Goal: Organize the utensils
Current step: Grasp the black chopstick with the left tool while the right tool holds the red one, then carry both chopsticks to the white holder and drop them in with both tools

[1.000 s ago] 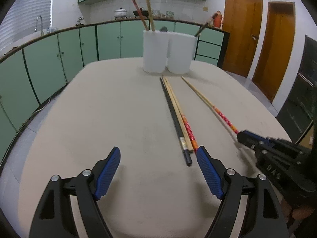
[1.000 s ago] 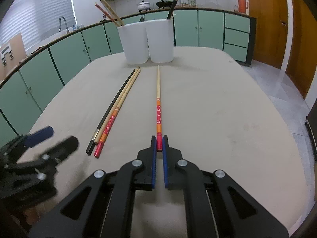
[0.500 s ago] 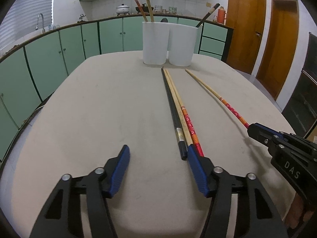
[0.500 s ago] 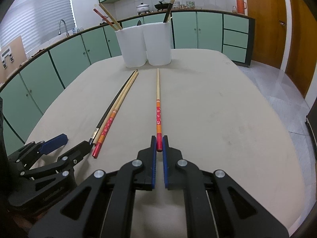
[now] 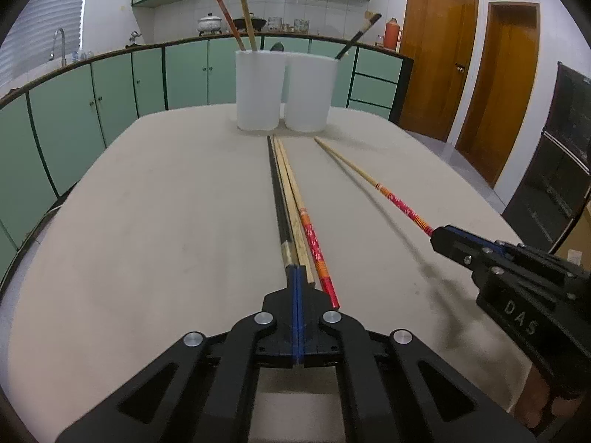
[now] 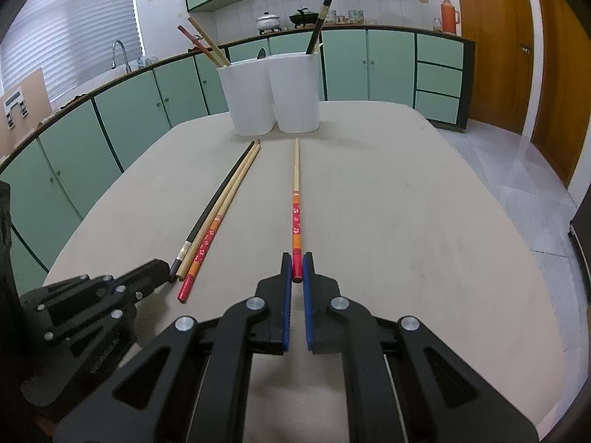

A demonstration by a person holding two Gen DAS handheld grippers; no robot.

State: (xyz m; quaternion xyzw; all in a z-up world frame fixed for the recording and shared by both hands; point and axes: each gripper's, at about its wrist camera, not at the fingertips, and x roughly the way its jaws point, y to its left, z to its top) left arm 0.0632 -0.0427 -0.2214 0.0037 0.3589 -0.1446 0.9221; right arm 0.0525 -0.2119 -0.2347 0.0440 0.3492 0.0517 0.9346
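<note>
Across the beige surface (image 5: pixel 166 221), four long chopsticks lie with their tips toward two white holders at 12 o'clock, which already carry chopsticks: the left holder (image 5: pixel 257 90) a red and a bamboo one, the right holder (image 5: pixel 310 94) a black one. Sorting by kind seems the aim, so each tool takes one stick by its butt end, leaving the tip free to be dropped into a cup. In the left wrist view the left gripper (image 5: pixel 297 273) is clenched on the near end of the black chopstick (image 5: pixel 277 192), the leftmost of a touching bundle; the plain bamboo chopstick (image 5: pixel 290 192) and a red-handled chopstick (image 5: pixel 314 243) lie just beside it at 1 o'clock and look free, though the pads hide whether the bamboo end is also caught. In the right wrist view the right gripper (image 6: pixel 296 267) has its jaws pressed on the butt of the lone red-patterned chopstick (image 6: pixel 296 217), which runs straight to 12 o'clock, apart from the bundle at 10 o'clock. Half a second ago the left jaws stood wide open astride the bundle's ends; now they have closed and moved in, while the right grip is unchanged
</note>
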